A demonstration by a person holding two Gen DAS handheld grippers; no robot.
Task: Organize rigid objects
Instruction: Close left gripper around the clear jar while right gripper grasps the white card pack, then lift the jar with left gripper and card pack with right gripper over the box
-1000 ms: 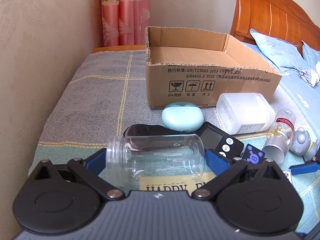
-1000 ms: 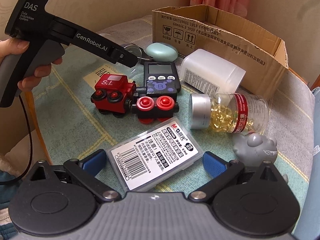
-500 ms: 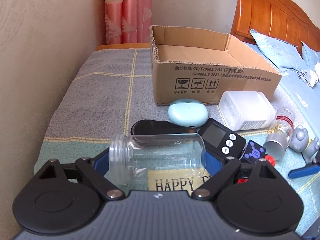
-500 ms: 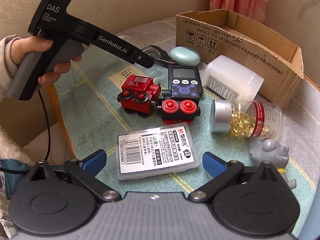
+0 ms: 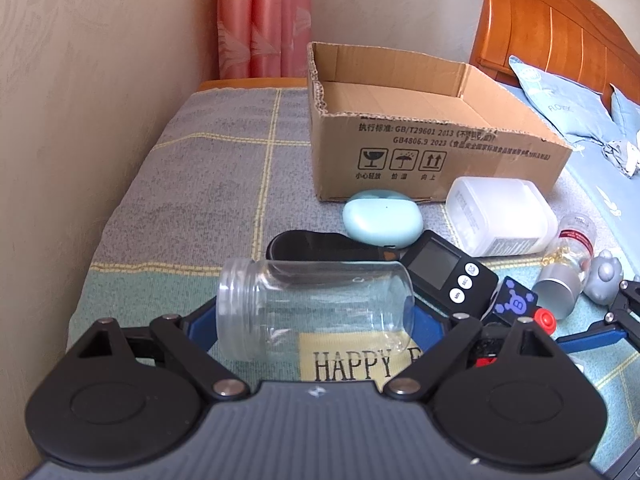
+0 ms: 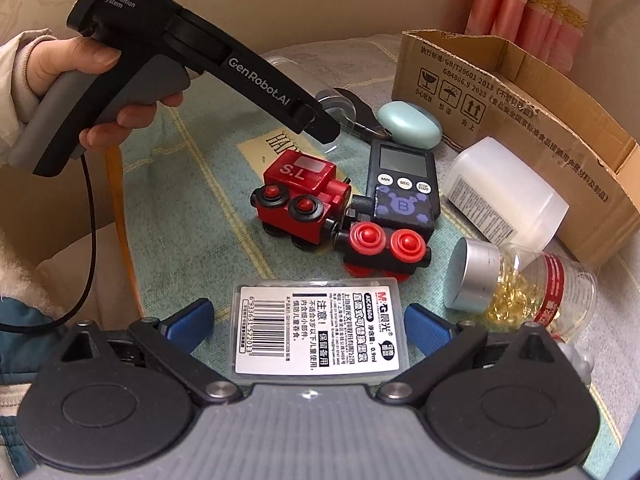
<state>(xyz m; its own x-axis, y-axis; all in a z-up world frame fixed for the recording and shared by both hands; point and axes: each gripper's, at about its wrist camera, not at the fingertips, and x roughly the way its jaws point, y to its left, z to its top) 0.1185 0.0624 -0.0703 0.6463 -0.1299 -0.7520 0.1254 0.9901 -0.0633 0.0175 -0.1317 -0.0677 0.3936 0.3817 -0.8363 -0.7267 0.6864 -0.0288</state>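
My left gripper [image 5: 314,322] is shut on a clear empty plastic jar [image 5: 316,310], held sideways and lifted above the cloth. From the right wrist view the left gripper [image 6: 324,126] hovers over the jar [image 6: 338,106]. My right gripper [image 6: 308,326] is open, its blue pads either side of a flat clear plastic case with a barcode label [image 6: 316,328] lying on the cloth. An open cardboard box [image 5: 424,128] stands behind the objects, also seen in the right wrist view [image 6: 520,120].
On the cloth lie a mint earbud case [image 5: 382,218], a black timer [image 6: 402,178], a red toy train [image 6: 304,196], a white plastic tub [image 6: 504,196], a capsule bottle [image 6: 520,284], a grey figurine [image 5: 606,276] and a black oval object [image 5: 320,244]. A wall runs along the left.
My left gripper has lifted the jar and drawn back a little. My right gripper has moved forward so the flat case now lies between its open pads.
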